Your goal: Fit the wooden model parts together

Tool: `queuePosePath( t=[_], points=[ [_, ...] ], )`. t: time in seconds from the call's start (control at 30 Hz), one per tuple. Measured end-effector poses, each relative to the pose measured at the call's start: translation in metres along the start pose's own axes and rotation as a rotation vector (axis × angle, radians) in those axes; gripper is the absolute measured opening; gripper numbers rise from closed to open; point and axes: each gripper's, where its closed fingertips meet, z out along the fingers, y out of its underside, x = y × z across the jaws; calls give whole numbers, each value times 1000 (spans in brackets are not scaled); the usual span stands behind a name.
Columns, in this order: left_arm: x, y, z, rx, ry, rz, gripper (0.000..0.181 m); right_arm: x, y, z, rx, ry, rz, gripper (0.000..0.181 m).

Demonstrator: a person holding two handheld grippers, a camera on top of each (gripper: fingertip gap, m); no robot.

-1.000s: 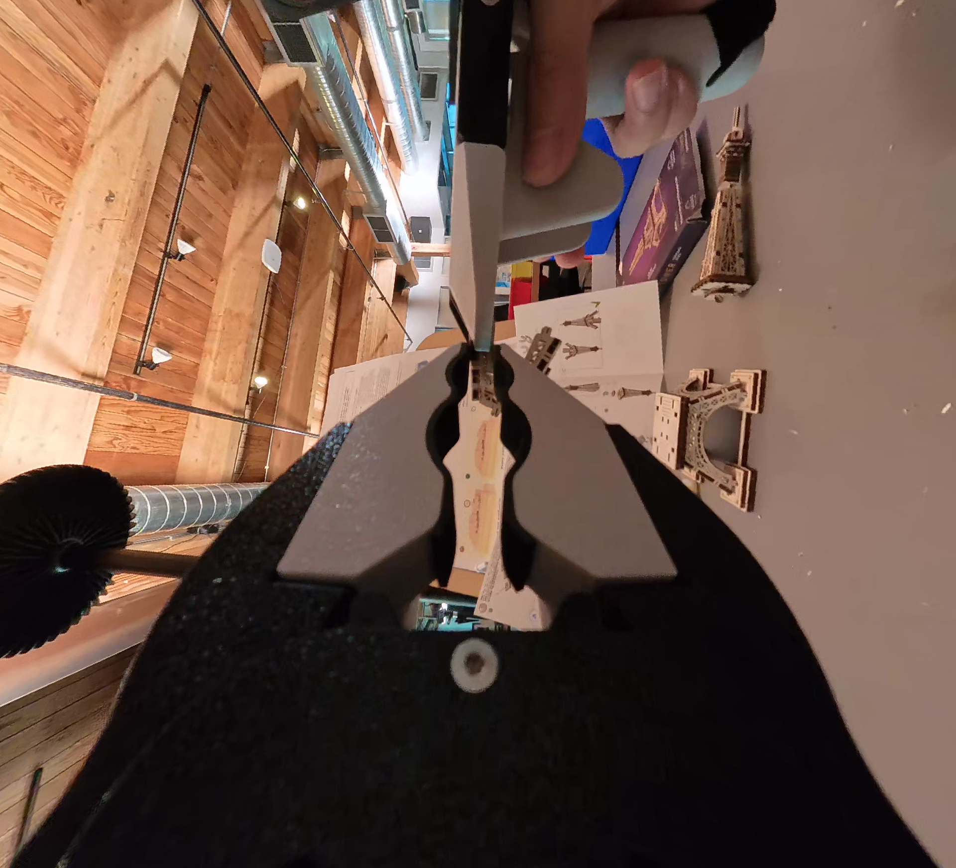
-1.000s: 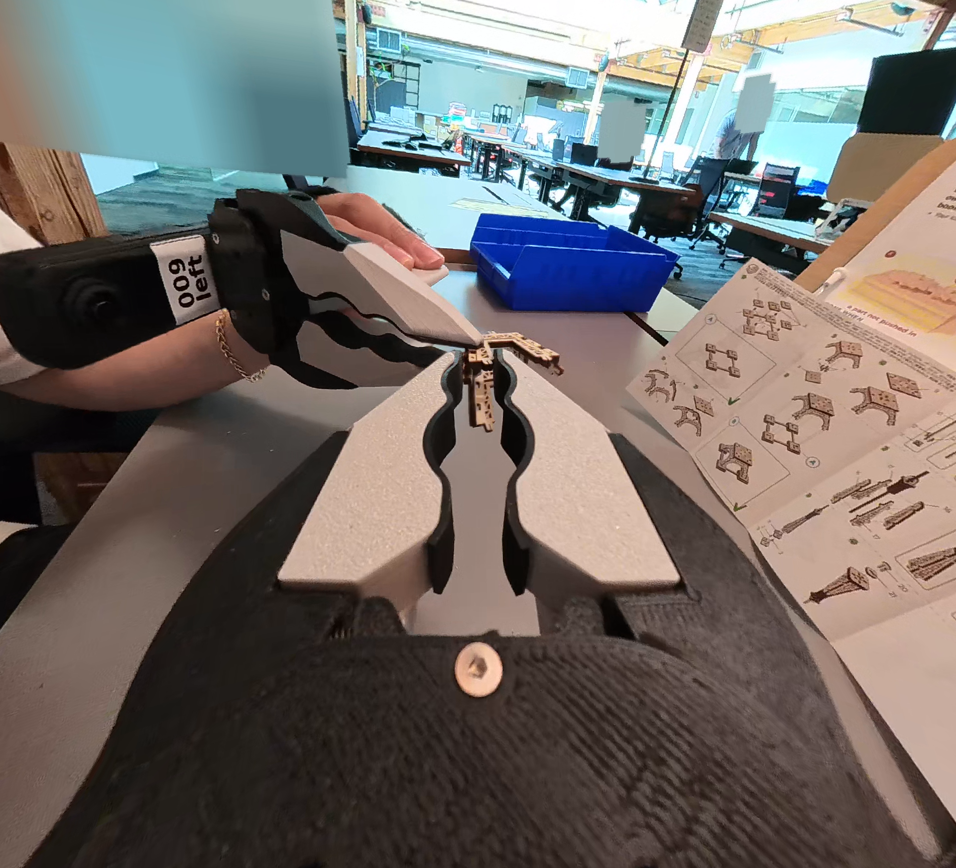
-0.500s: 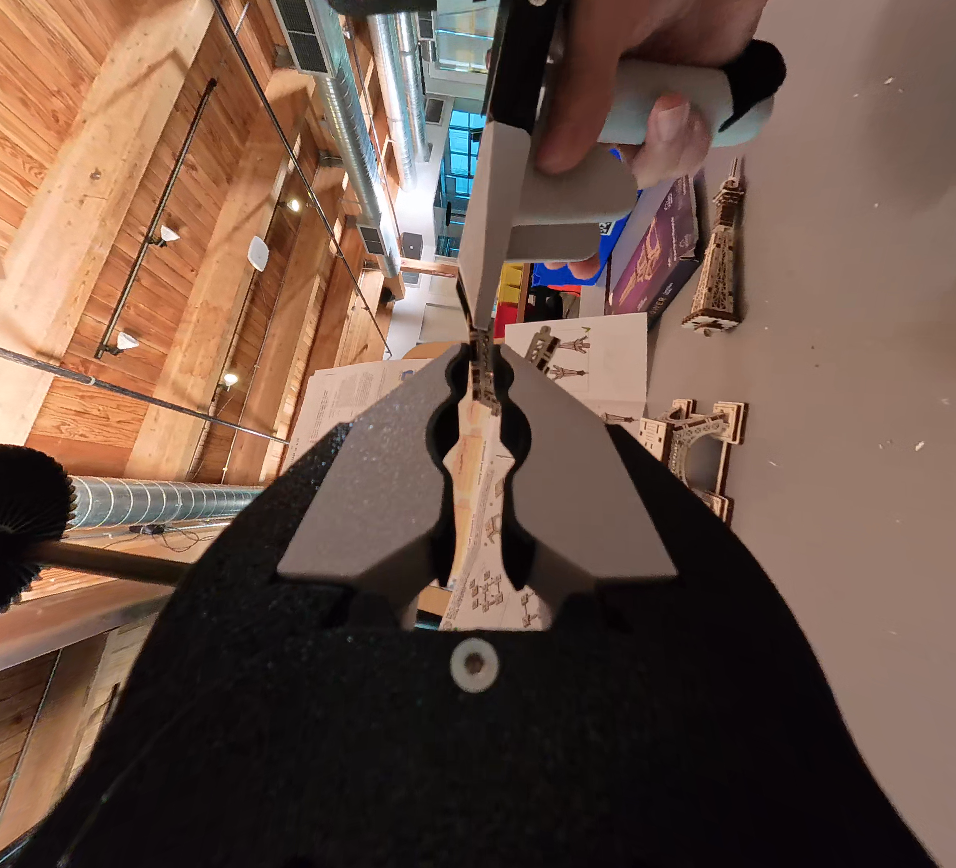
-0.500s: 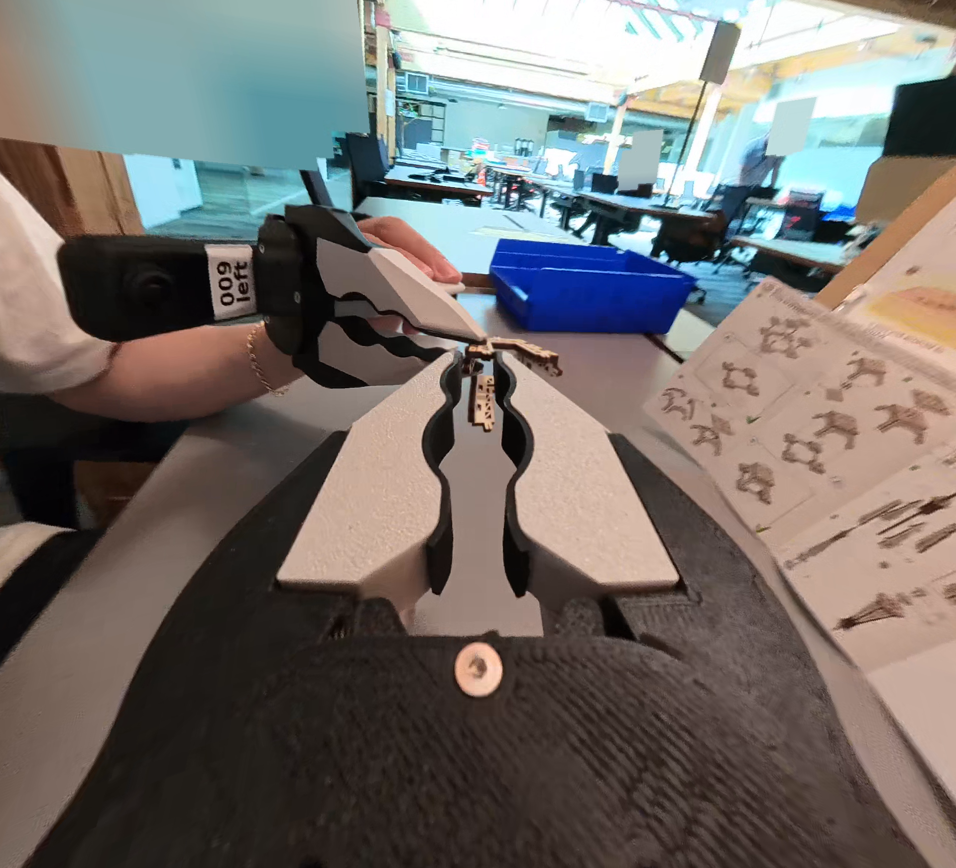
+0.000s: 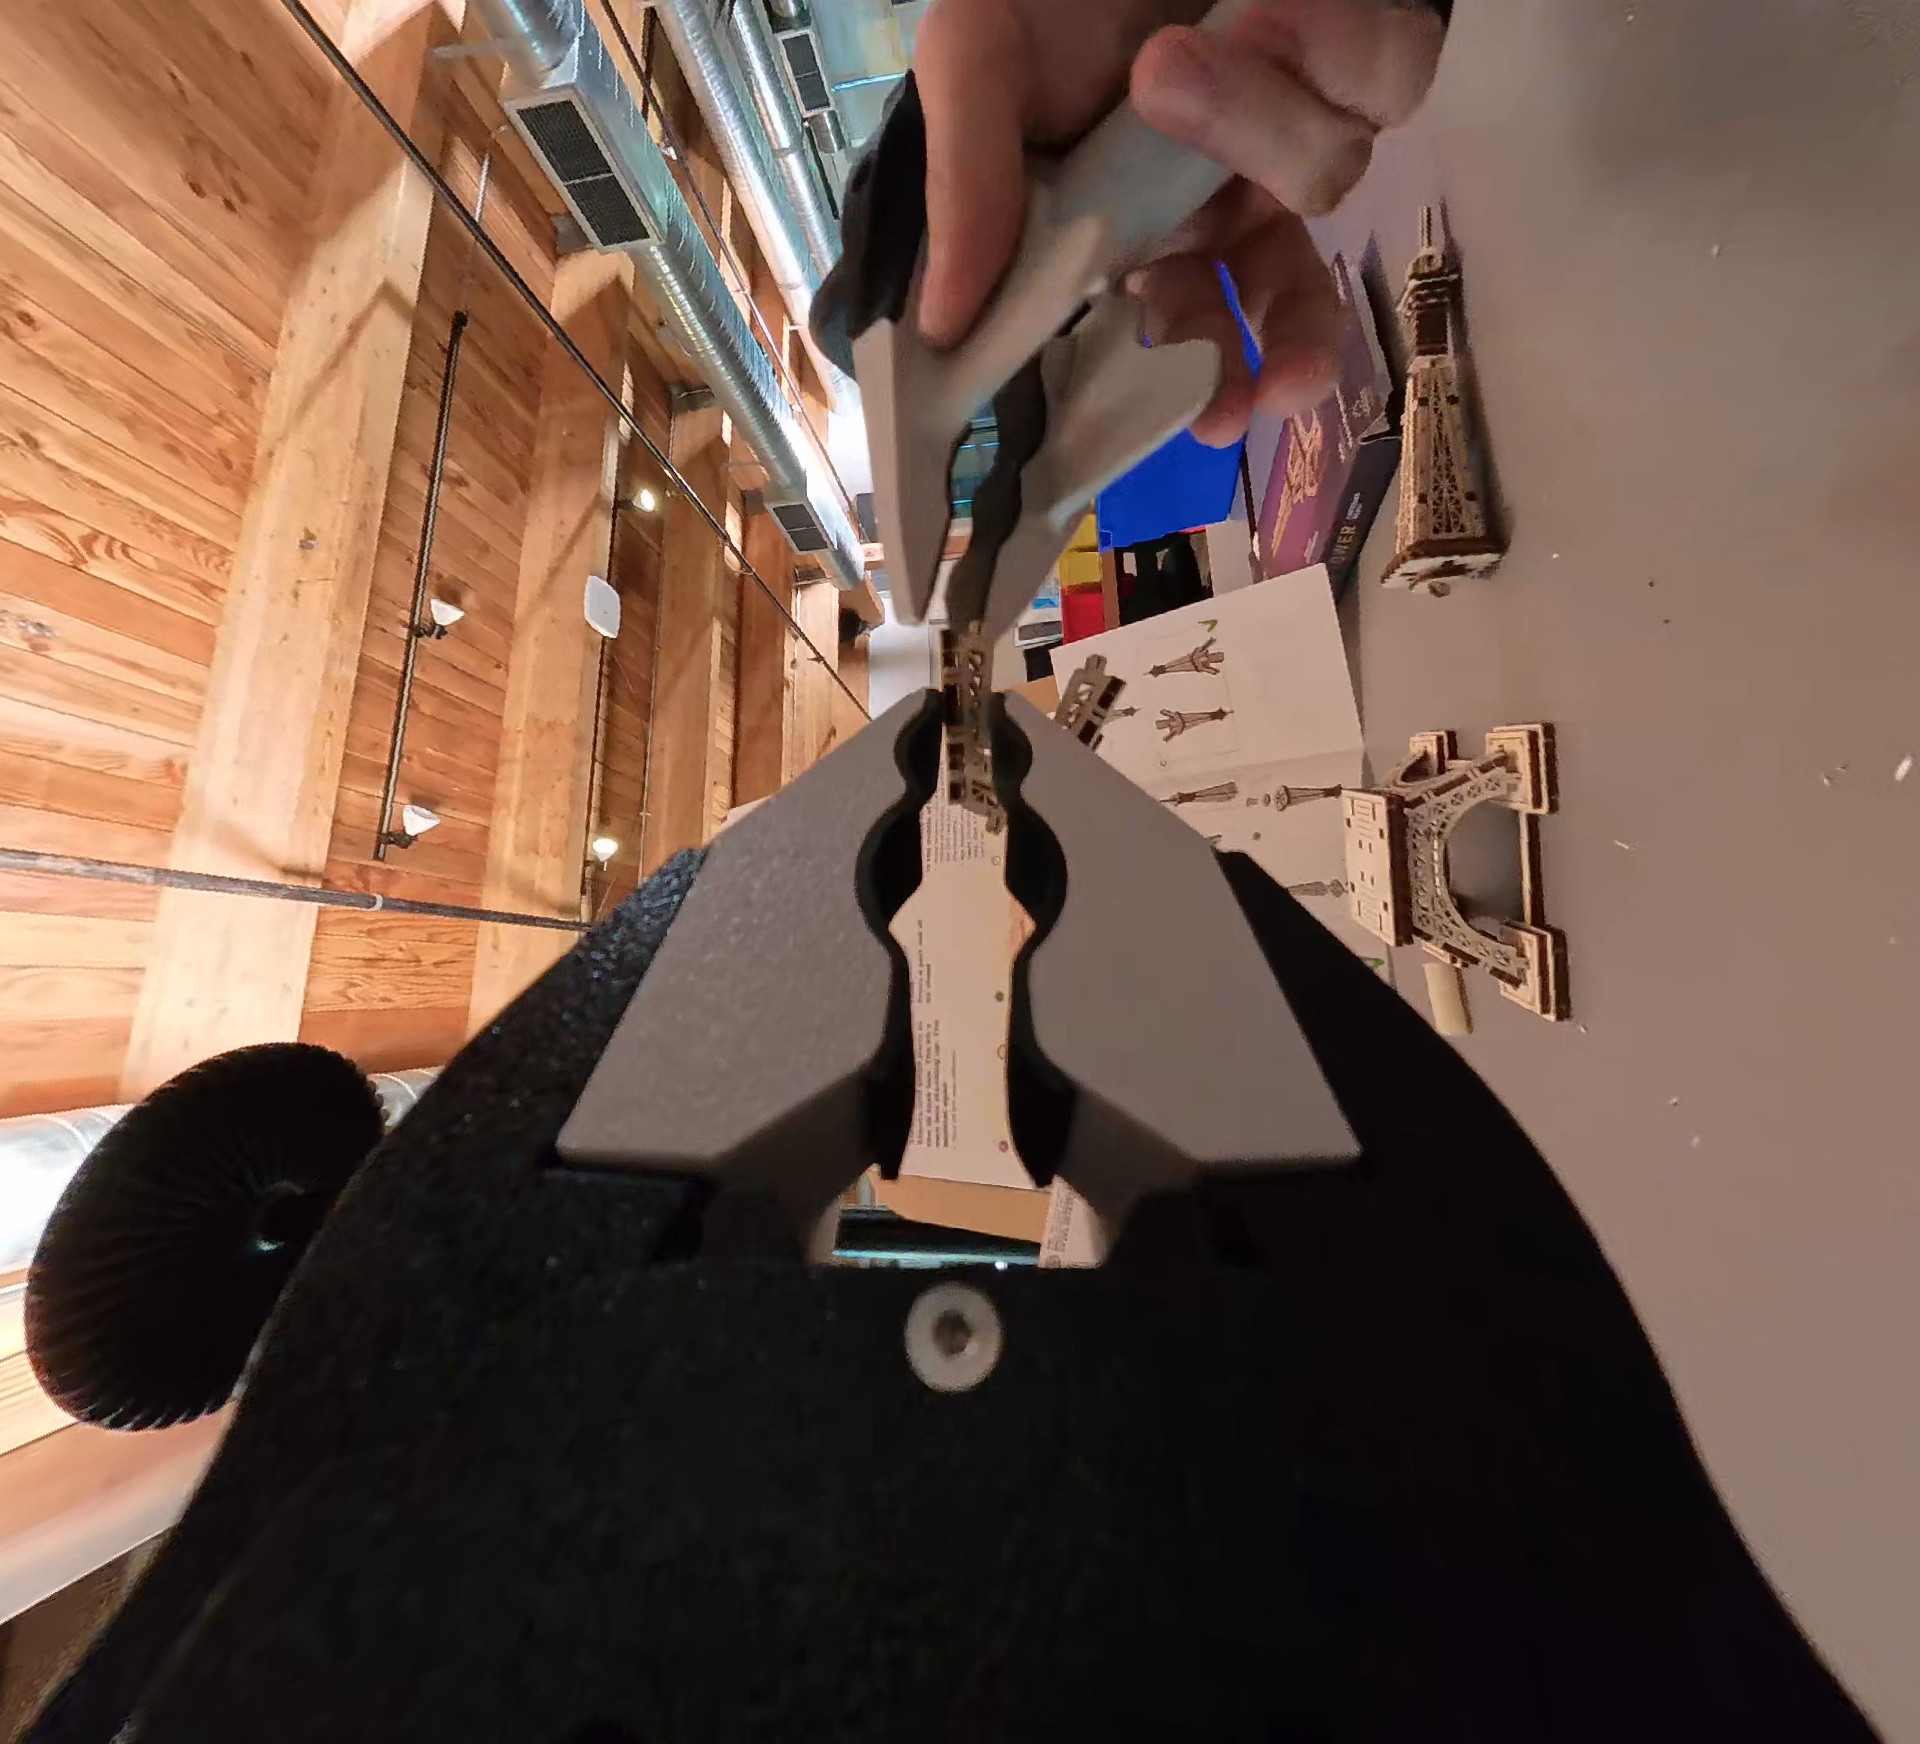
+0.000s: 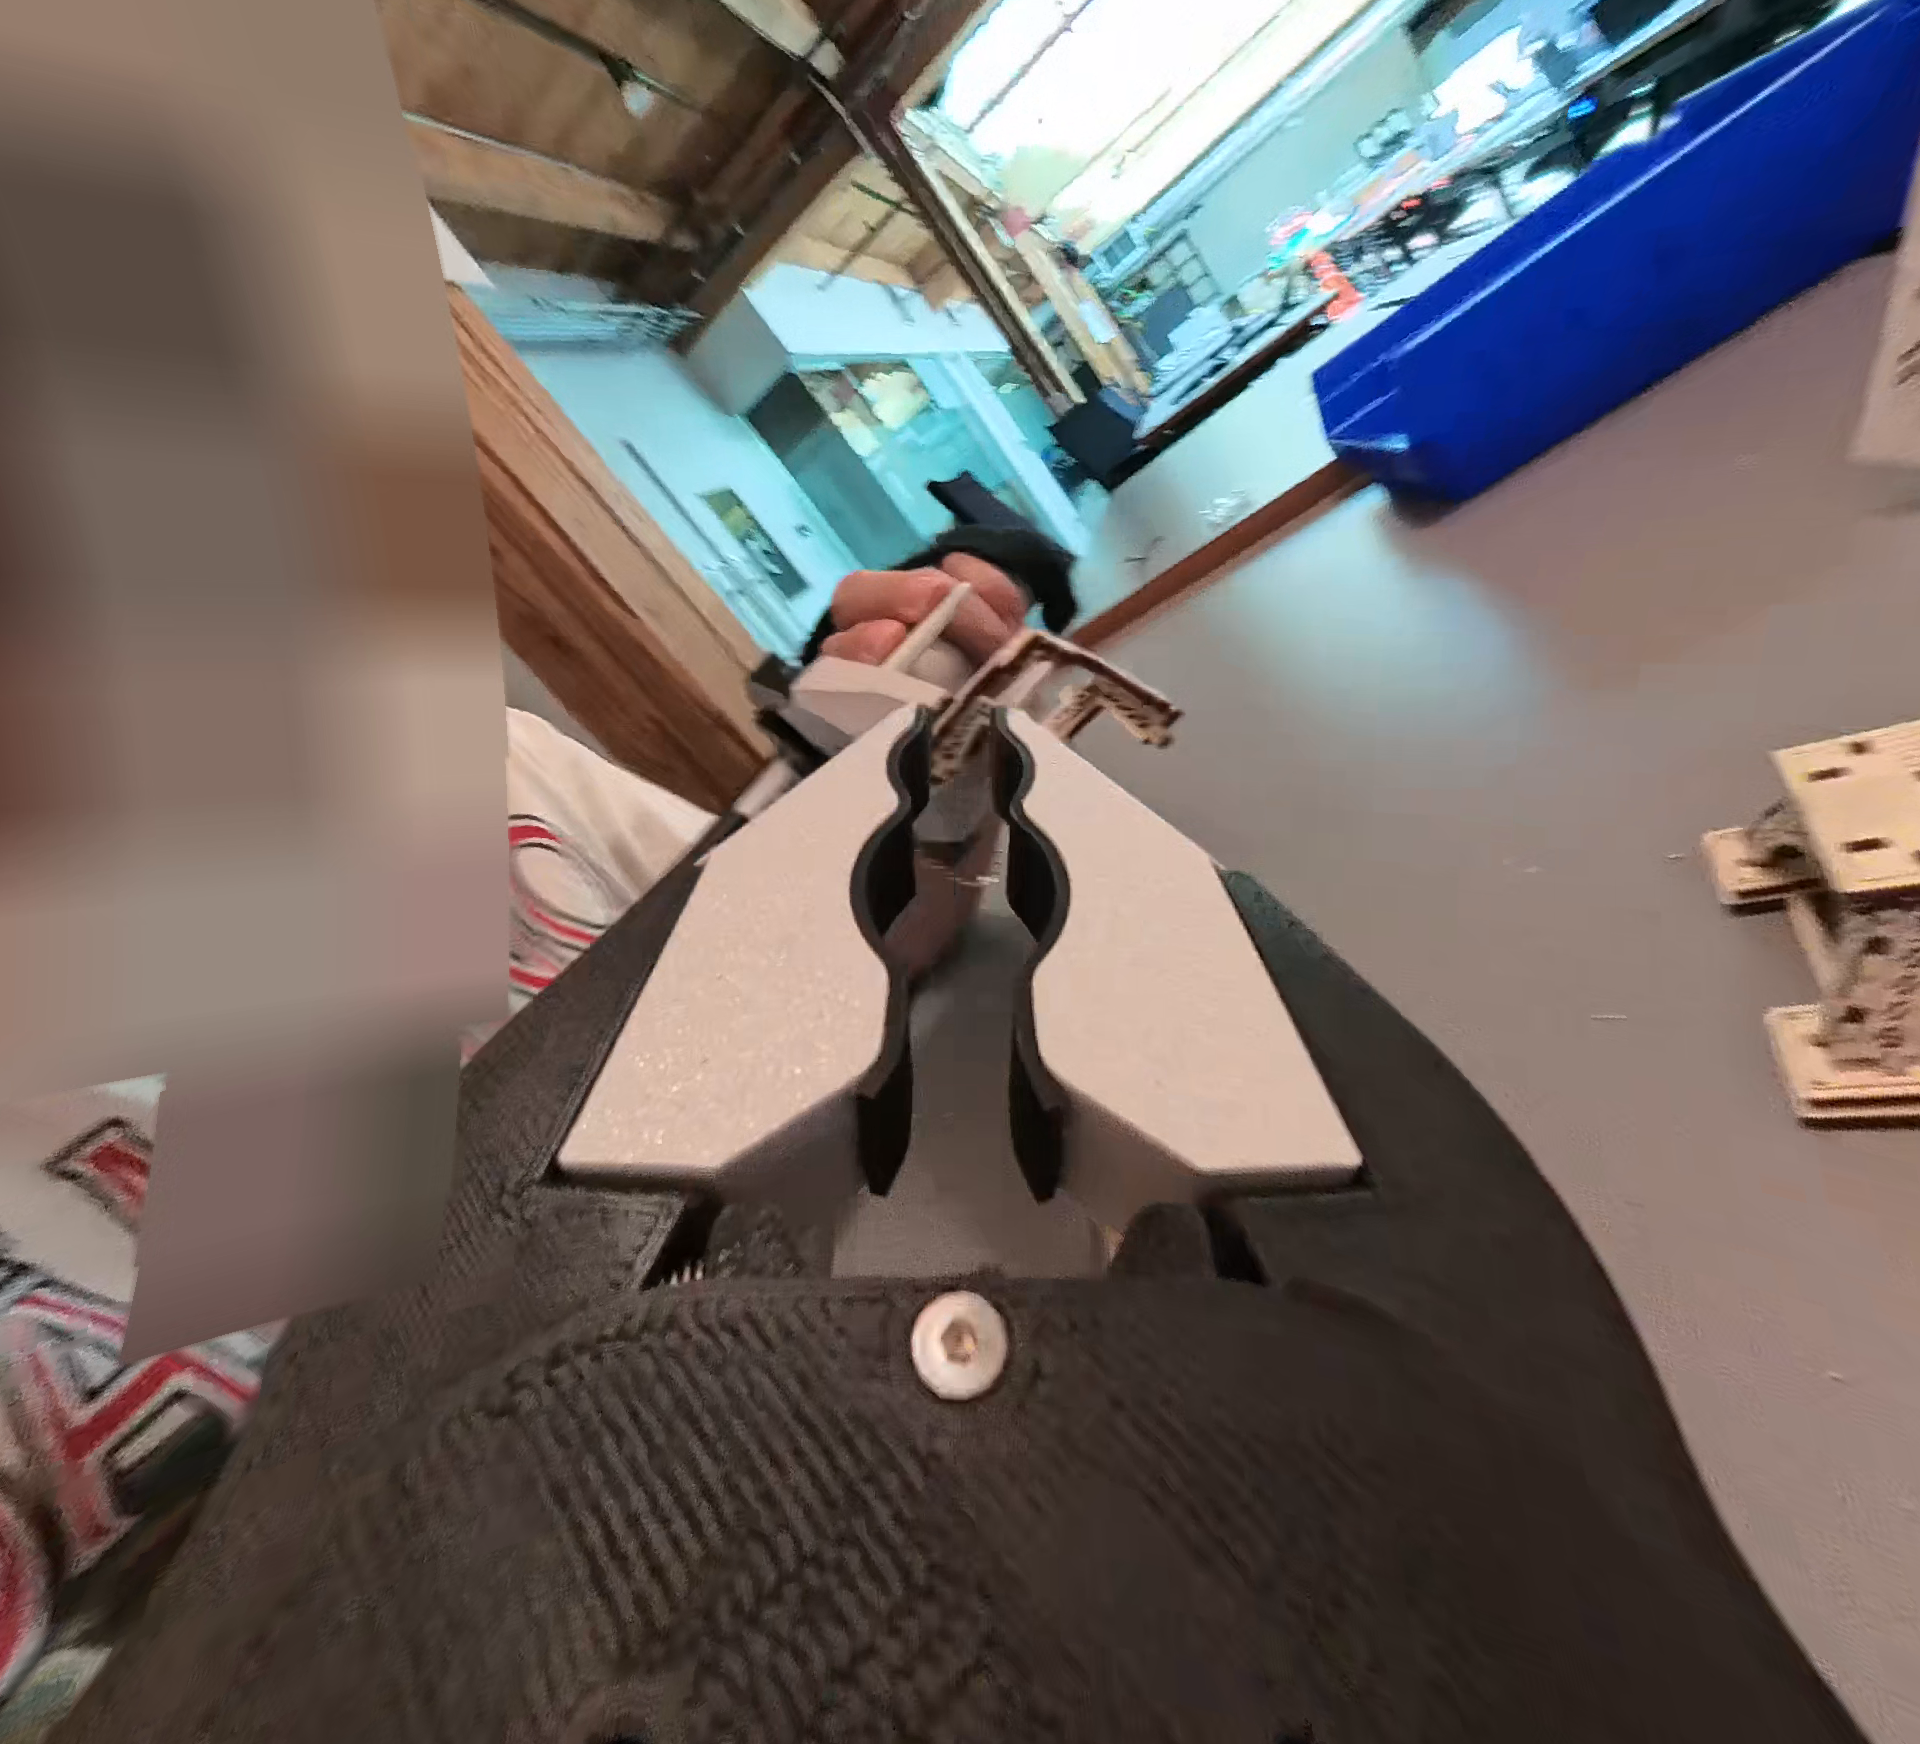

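Observation:
My left gripper [image 5: 961,723] is shut on a small wooden lattice part [image 5: 971,759] that stands up between its tips. My right gripper [image 5: 951,619], held by a hand, comes down from above and meets that part tip to tip. In the right wrist view my right gripper [image 6: 956,728] is shut on a wooden part, and an angular wooden frame piece [image 6: 1081,676] sticks out to the right of its tips. The left gripper's fingers [image 6: 842,697] lie just behind. I cannot tell whether the parts are joined. Both are held above the grey table [image 5: 1714,759].
A wooden arch base [image 5: 1455,863] stands on the table to the right, also in the right wrist view [image 6: 1849,915]. A wooden tower top [image 5: 1439,427], a purple box [image 5: 1320,447] and an instruction sheet [image 5: 1247,707] lie beyond. A blue bin [image 6: 1610,323] sits at the table's far edge. The grippers are tip to tip, or close to it.
The right gripper has rolled and swung round, so its view is now tilted and blurred. It now comes at the left gripper's tips from a steeper angle. Both grippers stay shut on the parts.

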Motion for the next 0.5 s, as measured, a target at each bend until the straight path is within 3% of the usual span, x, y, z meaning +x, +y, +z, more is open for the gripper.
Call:
queuePosePath(
  t=[0.03,0.5],
  points=[
    [0,0,1,-2,-3,11,6,-4,0,-2,2,-34,37,8],
    [10,-6,7,1,16,74,5,2,17,-3,-76,-55,219,12]
  ],
)
